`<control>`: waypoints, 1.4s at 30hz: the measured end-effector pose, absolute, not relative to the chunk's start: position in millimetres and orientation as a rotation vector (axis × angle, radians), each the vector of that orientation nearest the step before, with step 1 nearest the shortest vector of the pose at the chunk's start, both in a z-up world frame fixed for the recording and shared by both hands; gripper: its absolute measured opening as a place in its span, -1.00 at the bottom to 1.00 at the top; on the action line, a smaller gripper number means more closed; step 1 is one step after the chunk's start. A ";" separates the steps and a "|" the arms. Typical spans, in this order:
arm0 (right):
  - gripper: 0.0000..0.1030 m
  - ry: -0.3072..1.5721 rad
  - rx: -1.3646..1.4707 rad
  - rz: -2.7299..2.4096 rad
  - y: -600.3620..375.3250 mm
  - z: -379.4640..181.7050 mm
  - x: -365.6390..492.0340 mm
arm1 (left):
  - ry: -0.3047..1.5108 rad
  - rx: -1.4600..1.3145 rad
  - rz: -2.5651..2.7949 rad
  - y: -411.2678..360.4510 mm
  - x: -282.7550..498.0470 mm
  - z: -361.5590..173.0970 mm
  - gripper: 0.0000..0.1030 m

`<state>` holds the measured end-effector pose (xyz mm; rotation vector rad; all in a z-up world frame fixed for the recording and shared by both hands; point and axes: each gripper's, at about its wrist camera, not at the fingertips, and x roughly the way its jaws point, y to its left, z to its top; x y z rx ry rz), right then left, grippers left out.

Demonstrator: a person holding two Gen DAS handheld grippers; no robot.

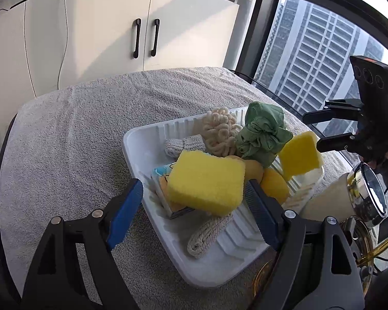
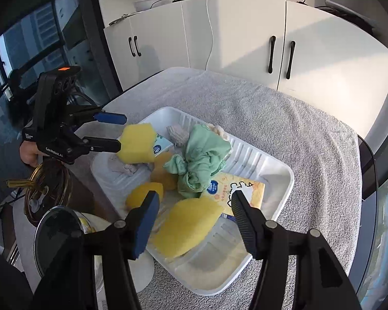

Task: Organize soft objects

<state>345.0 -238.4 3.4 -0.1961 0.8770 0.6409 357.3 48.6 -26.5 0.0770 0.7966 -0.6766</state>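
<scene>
Inside the white tray (image 1: 137, 149) lie yellow sponges (image 1: 207, 183), a green cloth (image 1: 263, 134) and tissue packs (image 2: 241, 193); left gripper (image 1: 194, 201) and right gripper (image 2: 194, 214) gape wide, holding nothing.

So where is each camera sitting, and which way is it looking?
Left wrist: rides the left gripper, looking across the white tray toward cupboards and window; its own fingers show below.
Right wrist: rides the right gripper, facing the cupboards; its own fingers show.
Shared: the tray, the green cloth, and each sees the other gripper.
</scene>
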 end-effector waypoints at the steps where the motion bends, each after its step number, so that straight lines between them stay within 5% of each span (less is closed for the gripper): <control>1: 0.29 0.874 -0.198 0.637 -237.8 3.9 344.1 | 0.793 0.076 -0.664 49.4 358.1 -26.2 0.65; 24: 0.38 0.791 -0.058 0.324 -271.2 45.5 266.8 | 0.637 -0.099 -0.247 120.8 265.4 34.5 0.85; 42: 0.58 0.736 0.082 0.198 -244.0 22.2 96.0 | 0.599 -0.074 -0.223 42.3 72.9 29.8 0.92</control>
